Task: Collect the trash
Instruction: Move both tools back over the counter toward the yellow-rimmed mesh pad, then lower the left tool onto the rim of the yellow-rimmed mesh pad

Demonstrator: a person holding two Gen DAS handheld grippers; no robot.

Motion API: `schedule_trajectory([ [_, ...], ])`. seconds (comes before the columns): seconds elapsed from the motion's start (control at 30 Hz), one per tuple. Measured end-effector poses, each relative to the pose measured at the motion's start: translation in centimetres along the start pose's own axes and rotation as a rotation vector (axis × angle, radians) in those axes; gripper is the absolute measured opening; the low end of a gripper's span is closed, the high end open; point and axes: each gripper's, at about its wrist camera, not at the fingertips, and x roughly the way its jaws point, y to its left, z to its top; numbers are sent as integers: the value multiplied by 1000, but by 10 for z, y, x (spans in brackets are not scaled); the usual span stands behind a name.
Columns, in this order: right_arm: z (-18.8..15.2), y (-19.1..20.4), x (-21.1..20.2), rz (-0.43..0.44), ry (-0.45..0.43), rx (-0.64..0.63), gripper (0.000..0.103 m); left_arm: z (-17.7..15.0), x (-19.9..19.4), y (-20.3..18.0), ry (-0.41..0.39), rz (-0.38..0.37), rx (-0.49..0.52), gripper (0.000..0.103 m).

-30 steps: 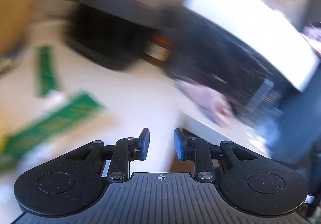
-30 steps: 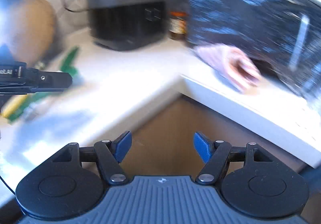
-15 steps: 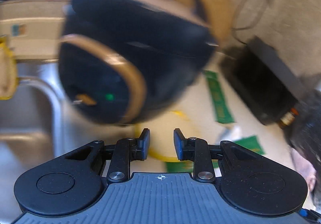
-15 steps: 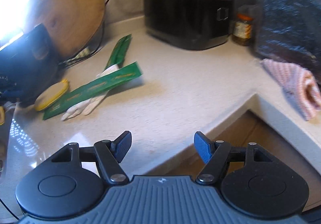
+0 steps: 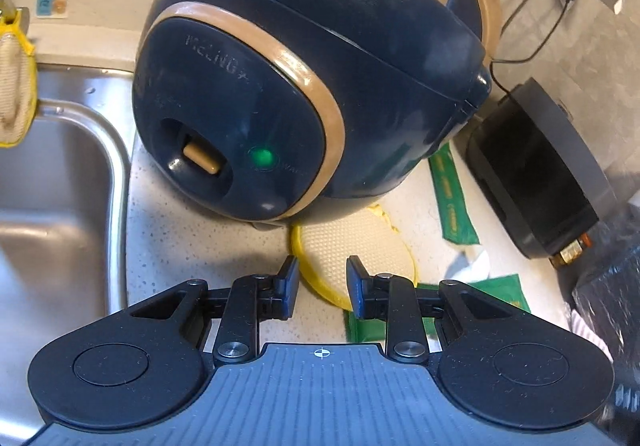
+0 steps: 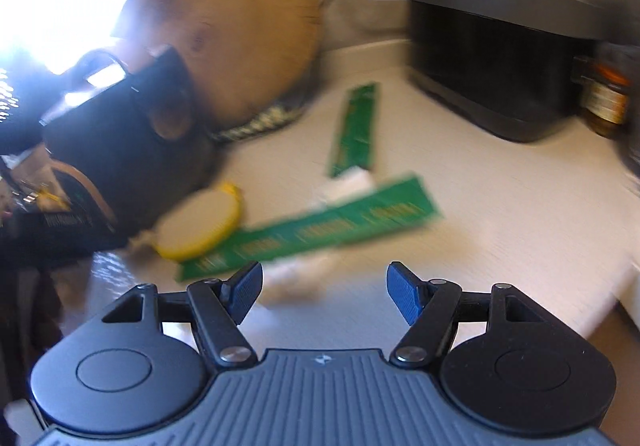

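Trash is spread across the pale countertop [image 6: 500, 206] ahead of me: a long green wrapper [image 6: 312, 234] lies nearest my right gripper [image 6: 324, 292], with crumpled white paper [image 6: 296, 278] just under its near edge and another white scrap [image 6: 344, 184] at its far side. My right gripper hangs above the counter with its blue pads set wide apart and nothing between them.

My left gripper [image 5: 322, 282] has its jaws a narrow gap apart, also empty, and through that gap I see a round yellow-rimmed lid [image 5: 352, 254] lying flat on the counter, its far edge tucked under the dark blue rice cooker [image 5: 304, 78]. A corner of the long green wrapper shows just right of my left fingers. A steel sink [image 5: 60, 186] sits to the left in that view.

Farther out, a second green wrapper [image 6: 356, 130] lies lengthwise toward the wall, well apart from my right pads. Behind it stands a black box-shaped appliance [image 6: 492, 58] with a jar [image 6: 606, 98] at its right side, and a round wooden board [image 6: 236, 30] leans against the wall behind the rice cooker. The right view is blurred, so I cannot read any print on the wrappers.
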Motion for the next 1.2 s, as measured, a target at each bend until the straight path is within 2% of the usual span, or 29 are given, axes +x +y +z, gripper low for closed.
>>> schedule_trajectory([
  [0.07, 17, 6, 26, 76, 47, 28, 71, 1, 2, 5, 17, -13, -11, 29],
  [0.17, 36, 23, 67, 141, 99, 41, 71, 4, 5, 13, 30, -49, -33, 29],
  [0.3, 50, 46, 115, 92, 118, -13, 69, 7, 8, 20, 19, -73, -31, 29],
  [0.43, 47, 48, 143, 92, 202, -18, 36, 7, 13, 29, 40, -66, -47, 29],
  [0.6, 30, 45, 124, 188, 249, -15, 31, 2, 17, 27, 75, -80, -24, 30],
  [0.67, 19, 45, 109, 189, 254, -42, 31, -2, 14, 22, 87, -85, 1, 30],
  [0.8, -4, 36, 80, 227, 277, -56, 29, -12, -2, 11, 131, -172, 63, 28],
  [0.87, -16, 33, 64, 235, 286, -86, 29, -18, -13, 0, 128, -185, 129, 28],
  [1.0, -34, 32, 33, 170, 251, -199, 29, -26, -26, -29, 88, -170, 289, 28],
  [1.07, -36, 30, 19, 134, 211, -211, 30, -32, -25, -42, 70, -132, 344, 28],
  [1.17, -30, 21, 4, 81, 125, -148, 40, -39, -23, -55, 46, -39, 411, 28],
  [1.2, -28, 17, 1, 50, 89, -113, 50, -42, -22, -57, 40, -18, 426, 28],
])
